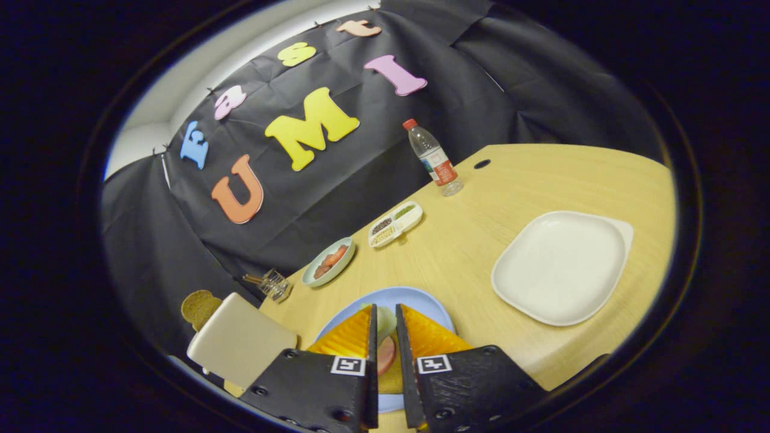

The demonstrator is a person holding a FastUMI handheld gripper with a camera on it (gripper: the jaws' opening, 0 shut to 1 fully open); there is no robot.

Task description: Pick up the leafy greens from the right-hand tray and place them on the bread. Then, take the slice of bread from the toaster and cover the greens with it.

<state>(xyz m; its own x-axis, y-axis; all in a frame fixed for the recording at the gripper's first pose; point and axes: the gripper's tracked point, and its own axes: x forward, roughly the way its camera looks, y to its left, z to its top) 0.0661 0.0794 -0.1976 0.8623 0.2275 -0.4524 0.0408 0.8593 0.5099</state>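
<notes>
My gripper [386, 310] hangs over a light blue plate [421, 300], its fingers drawn close together with only a narrow gap. A pale leafy green piece [385, 325] sits pinched in that gap near the tips. Below it, between the fingers, lie a pink slice of meat [385, 356] and the bread [391, 380] on the plate. To the right is the white tray [559, 267], bare. A cream toaster [240, 343] stands left of the fingers, and a brown bread slice [200, 307] sticks out of its far end.
Beyond the plate, along the table's far edge, stand a small glass holder [275, 284], a pale green dish of red pieces [328, 262], a white divided dish [395, 224] and a plastic water bottle [433, 157]. The wooden table [481, 216] ends at the black cloth wall.
</notes>
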